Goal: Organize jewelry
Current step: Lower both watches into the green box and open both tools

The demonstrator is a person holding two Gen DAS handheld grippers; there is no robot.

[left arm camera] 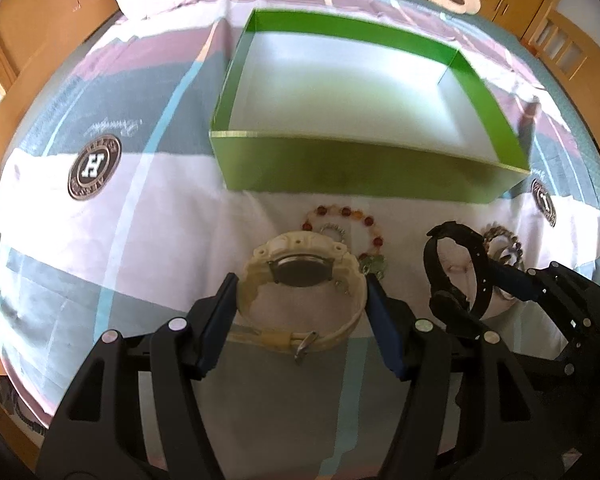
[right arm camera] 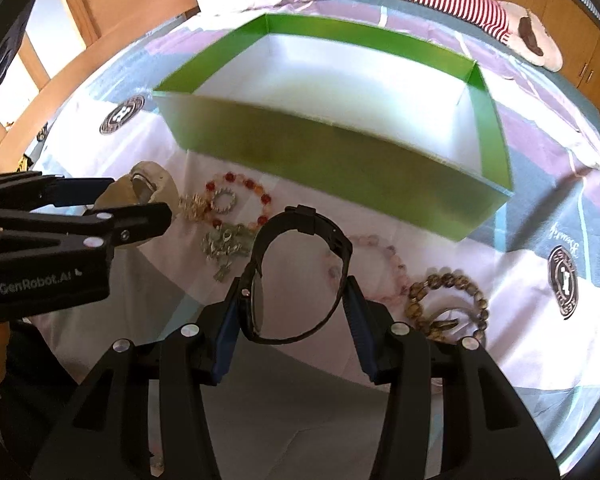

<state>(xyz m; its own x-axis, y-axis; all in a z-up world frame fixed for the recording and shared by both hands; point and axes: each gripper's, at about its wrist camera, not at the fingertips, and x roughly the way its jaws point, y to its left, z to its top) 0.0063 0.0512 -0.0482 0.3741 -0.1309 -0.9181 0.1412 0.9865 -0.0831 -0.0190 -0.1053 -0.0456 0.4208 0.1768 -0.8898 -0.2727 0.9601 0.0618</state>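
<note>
L gripper [left arm camera: 302, 300] clamps cream watch [left arm camera: 300, 276]; R gripper [right arm camera: 296, 306] clamps black watch [right arm camera: 300, 272]. Green box [right arm camera: 340, 168] open beyond; pink bracelet [right arm camera: 384, 256] shows in R view only.

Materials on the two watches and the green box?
Cream watch in the left gripper: matte resin or rubber strap by its moulded look, metal caseback and buckle that glint. Black watch in the right gripper: matte rubber or plastic, likely. Green box: thin folded card, white inside.
</note>
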